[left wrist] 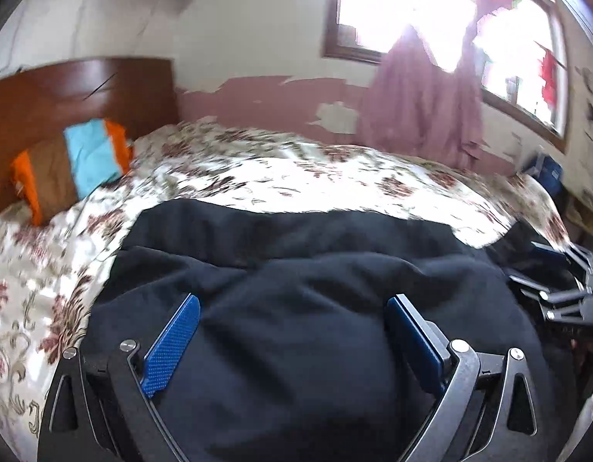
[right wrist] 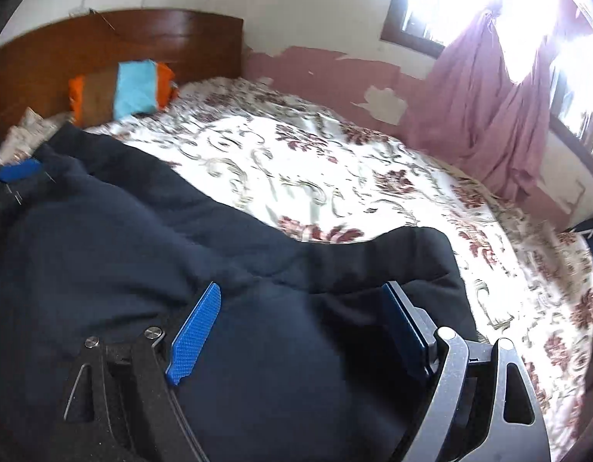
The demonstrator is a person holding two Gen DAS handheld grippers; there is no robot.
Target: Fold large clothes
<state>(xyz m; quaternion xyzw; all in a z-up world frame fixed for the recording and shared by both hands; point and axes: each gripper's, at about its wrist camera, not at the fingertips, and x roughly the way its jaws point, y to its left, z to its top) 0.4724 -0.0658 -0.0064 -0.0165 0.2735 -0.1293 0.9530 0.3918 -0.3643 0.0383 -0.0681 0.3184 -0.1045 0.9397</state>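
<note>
Closest in, both tools hover over a big dark navy garment [left wrist: 304,308] that's spread along the near edge of the bed [left wrist: 258,177]. The left tool [left wrist: 292,308] has its blue pads wide apart with nothing pinched, just fabric lying under the gap. Log-wise nothing weird, the pads simply aren't touching cloth on either side. The right tool [right wrist: 302,296] is the same deal: jaws spread, cloth below them, no grip. In the left wrist view you can catch the right one poking in at the right edge, and in the right wrist view one blue pad of the left tool shows at the far left.

The garment is rumpled, with a folded-over ridge running across it, and its far edge ends partway across the floral bedspread [right wrist: 334,177]. Past that, a stack of orange, brown and light blue fabric [right wrist: 123,90] sits at the head of the bed against the wooden headboard [right wrist: 115,38]. Furthest back: a peeling pink wall, a pink curtain [right wrist: 485,100] and a bright window [left wrist: 388,4].
</note>
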